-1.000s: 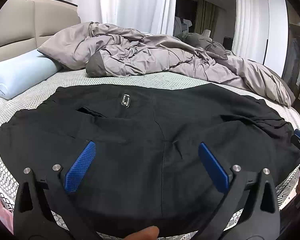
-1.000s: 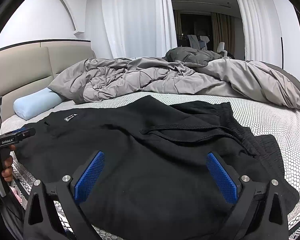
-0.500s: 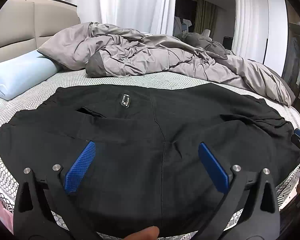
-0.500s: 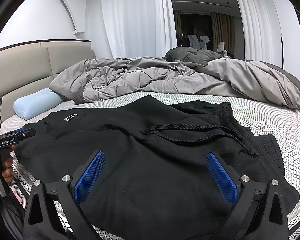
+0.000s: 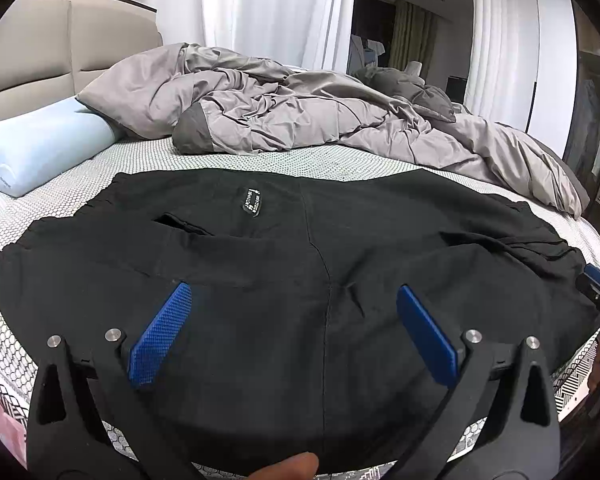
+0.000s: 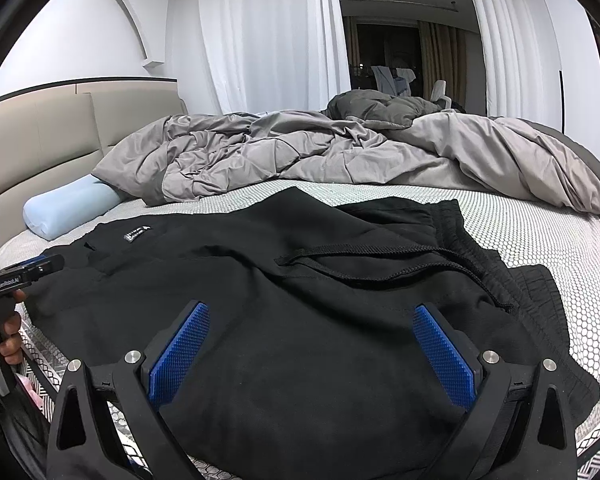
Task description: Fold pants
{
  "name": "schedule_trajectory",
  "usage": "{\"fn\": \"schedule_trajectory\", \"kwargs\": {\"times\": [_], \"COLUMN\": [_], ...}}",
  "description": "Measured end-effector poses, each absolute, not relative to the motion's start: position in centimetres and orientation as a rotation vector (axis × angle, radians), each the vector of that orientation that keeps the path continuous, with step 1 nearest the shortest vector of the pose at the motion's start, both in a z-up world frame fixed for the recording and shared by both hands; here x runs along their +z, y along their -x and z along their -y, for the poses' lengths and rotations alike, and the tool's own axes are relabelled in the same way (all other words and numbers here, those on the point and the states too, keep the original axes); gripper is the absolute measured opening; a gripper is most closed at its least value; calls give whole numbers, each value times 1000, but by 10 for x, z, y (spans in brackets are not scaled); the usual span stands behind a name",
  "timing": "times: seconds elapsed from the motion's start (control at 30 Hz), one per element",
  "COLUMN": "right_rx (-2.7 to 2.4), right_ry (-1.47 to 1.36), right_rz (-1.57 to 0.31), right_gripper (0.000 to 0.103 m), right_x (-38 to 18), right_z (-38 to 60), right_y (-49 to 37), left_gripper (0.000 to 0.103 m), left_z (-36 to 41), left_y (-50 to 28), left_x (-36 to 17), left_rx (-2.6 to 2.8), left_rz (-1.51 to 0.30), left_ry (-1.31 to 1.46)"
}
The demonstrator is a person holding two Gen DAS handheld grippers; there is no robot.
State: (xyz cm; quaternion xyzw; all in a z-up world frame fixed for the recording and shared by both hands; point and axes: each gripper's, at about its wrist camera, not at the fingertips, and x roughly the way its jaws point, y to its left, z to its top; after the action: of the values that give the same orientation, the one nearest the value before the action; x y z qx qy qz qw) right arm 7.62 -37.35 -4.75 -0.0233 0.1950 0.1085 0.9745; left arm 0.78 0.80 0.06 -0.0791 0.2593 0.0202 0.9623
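Observation:
Black pants point(image 5: 284, 264) lie spread flat on the bed, with a small label point(image 5: 251, 202) near the far edge and a drawstring point(image 6: 364, 268) toward the waistband on the right. My left gripper point(image 5: 292, 300) is open and empty, held just above the near part of the pants. My right gripper point(image 6: 310, 316) is open and empty above the waist end of the pants point(image 6: 300, 312). The left gripper also shows in the right wrist view point(image 6: 24, 276), at the left edge. The right gripper's tip shows in the left wrist view point(image 5: 598, 284).
A crumpled grey duvet point(image 5: 300, 116) fills the far half of the bed. A light blue pillow point(image 5: 36, 148) lies at the far left by the beige headboard point(image 5: 60, 56). The honeycomb-patterned mattress point(image 6: 540, 232) shows around the pants. White curtains hang behind.

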Motion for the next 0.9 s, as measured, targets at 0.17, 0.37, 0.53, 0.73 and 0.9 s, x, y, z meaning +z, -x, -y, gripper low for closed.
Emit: {"fn": "schedule_trajectory", "kwargs": {"times": [0.17,0.37,0.53,0.73,0.9], "right_rx": [216,233,171,134,109], "right_ry": [20,-44,50,-49,-206], "right_rz": [-392,-412,-474,-578,-716], "right_gripper": [103,103,103,103,93], "right_x": [-46,-39,-24,-8,-4], "right_z": [378,396,403,442,483], "right_y": [-77,-86,-103,-148,-218], "left_gripper": [102,102,102,102,102], "left_z": [-6,-1,12,21,27], "left_y": [-7,-15,-34,-85,-133], "left_x": [2,5,26,44,46], "left_rx": [44,9,-33,-62,-86], "left_rz": [-531,-535,-504,-557,-604], "left_ry": [148,141,101,135,129]}}
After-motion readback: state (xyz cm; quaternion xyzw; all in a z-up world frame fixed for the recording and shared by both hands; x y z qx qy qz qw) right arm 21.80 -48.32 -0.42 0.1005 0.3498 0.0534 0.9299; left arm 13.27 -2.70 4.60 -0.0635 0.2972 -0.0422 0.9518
